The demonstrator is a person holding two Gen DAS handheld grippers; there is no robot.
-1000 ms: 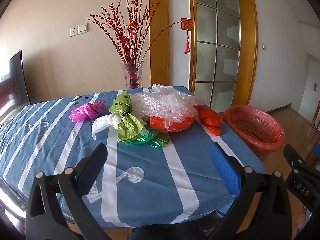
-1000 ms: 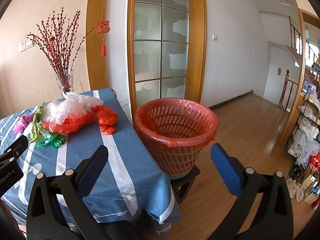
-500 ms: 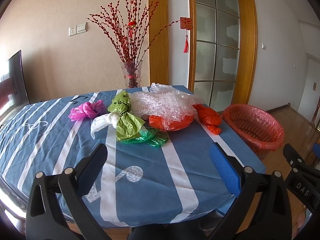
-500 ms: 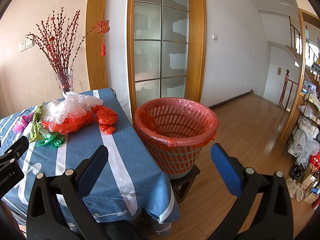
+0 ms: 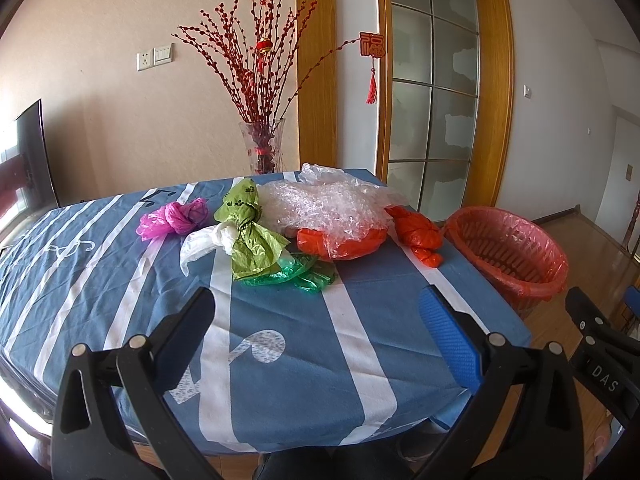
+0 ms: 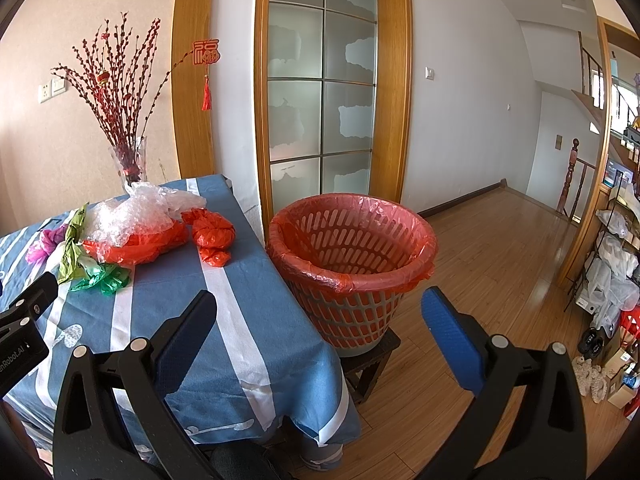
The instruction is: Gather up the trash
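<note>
Both hand-held grippers gaping; basket (image 6: pixel 352 256) beside table (image 6: pixel 248 280) edge

A beige wall (image 5: pixel 100 128) with a vase of red branches (image 5: pixel 262 144) stands ahead. Daylight falls on the wooden floor (image 6: pixel 500 248). A wood-framed frosted glass door (image 6: pixel 322 92) stands beyond the blue striped cloth-covered surface (image 5: pixel 280 320).

Crumpled bags (image 5: pixel 256 236) lie mid-table (image 5: pixel 280 344), a vase (image 5: pixel 262 146) behind them, the bin (image 6: pixel 352 264) beside the table's right edge.
</note>
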